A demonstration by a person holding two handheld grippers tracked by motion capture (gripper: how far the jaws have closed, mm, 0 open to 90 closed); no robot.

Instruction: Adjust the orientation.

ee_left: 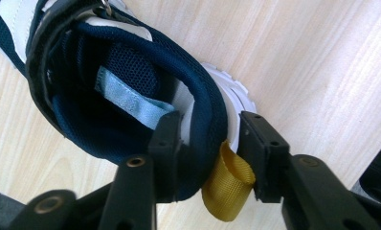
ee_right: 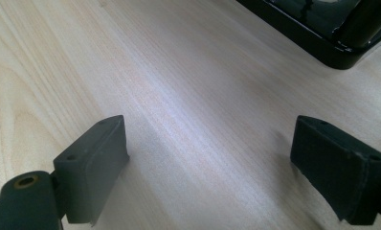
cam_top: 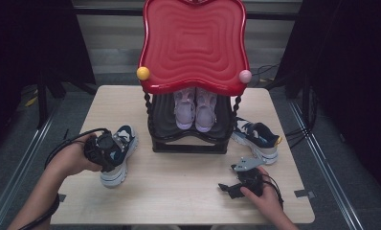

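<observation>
A navy and white sneaker (cam_top: 119, 160) lies at the table's left. My left gripper (cam_top: 107, 151) is at its heel. In the left gripper view one jaw sits inside the sneaker (ee_left: 121, 62) against the padded collar and the other presses the white heel from outside, so the left gripper (ee_left: 207, 129) is shut on the heel. The yellow pull tab (ee_left: 227, 187) hangs between the jaws. The matching sneaker (cam_top: 258, 136) lies at the right of the rack. My right gripper (cam_top: 225, 188) rests low near the front right, and in its own view the right gripper (ee_right: 207, 143) stands open over bare wood.
A black shoe rack (cam_top: 188, 143) with a red wavy top (cam_top: 193, 43) stands at the table's middle back and holds a pair of pink shoes (cam_top: 196, 108). Its base (ee_right: 318, 43) shows in the right gripper view. A yellow ball (cam_top: 142, 73) and a pink ball (cam_top: 245, 76) cap its posts.
</observation>
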